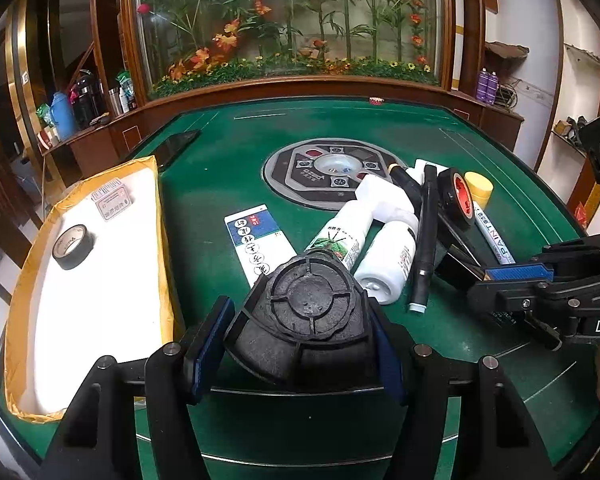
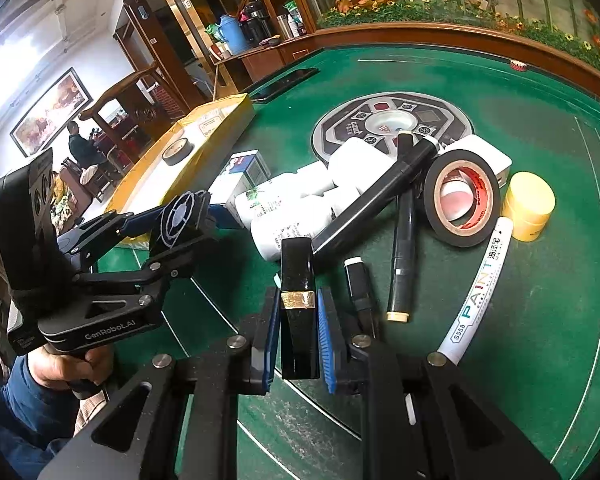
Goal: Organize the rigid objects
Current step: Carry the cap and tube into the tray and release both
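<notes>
Two Tongs Loaded Above Table

Left tongs (image 1: 300, 344) clamp a black round ribbed cap (image 1: 312, 312). Right tongs (image 2: 298, 340) clamp a black gold-banded bar (image 2: 298, 300). Beyond them, white bottles (image 1: 388, 260), pens, a red-cored tape roll (image 2: 462, 196) and a paint marker (image 2: 480, 284) lie heaped on the green table (image 1: 220, 184). At left, a yellow-edged tray (image 1: 100, 292) holds another tape roll (image 1: 74, 246).

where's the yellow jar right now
The yellow jar stands upright on the green table, at the pile's right edge in the right wrist view, beside the black tape roll.
</notes>
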Demonstrator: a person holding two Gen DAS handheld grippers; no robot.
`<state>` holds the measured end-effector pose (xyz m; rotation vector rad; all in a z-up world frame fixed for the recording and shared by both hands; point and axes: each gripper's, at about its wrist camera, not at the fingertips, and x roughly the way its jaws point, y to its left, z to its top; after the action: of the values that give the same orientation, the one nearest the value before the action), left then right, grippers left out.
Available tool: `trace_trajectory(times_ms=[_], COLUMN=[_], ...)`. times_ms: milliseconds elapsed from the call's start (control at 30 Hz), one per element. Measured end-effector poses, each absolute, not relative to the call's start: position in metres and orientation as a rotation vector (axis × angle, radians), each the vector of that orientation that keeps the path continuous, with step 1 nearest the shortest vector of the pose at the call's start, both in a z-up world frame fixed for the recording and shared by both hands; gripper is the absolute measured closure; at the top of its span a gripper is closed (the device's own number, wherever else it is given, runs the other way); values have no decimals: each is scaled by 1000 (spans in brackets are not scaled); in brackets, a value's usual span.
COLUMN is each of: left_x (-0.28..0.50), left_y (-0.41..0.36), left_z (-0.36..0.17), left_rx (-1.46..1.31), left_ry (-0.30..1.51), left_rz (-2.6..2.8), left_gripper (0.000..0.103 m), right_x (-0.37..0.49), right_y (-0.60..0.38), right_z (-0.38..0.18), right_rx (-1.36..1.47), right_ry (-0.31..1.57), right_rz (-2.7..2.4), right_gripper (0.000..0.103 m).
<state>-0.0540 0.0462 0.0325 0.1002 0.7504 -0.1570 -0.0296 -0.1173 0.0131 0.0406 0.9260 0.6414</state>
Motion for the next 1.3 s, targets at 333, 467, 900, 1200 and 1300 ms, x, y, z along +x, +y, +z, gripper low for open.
trace_trajectory(times_ms=[333,467,900,1200,1300], left_x=[-60,-67,-48,-9,4], left_y=[66,84,226,255,252], left_z=[45,64,71,44,44], left_rx=[-10,-34,-221,-245,-228], left_ry=[734,685,718,846,892], left_rz=[-196,-177,85,130,118], left_gripper=[34,34,34,34,34], right_x=[-24,-19,-9,37,66], right_y=[-124,-126,-34,81,112], right_z=[12,12,65,72,63], right_rx=[69,90,39,18,-6], right_ry=[922,922,898,967,1004], right_rz=[606,586,732,808,772], right_gripper=[86,86,86,86,86])
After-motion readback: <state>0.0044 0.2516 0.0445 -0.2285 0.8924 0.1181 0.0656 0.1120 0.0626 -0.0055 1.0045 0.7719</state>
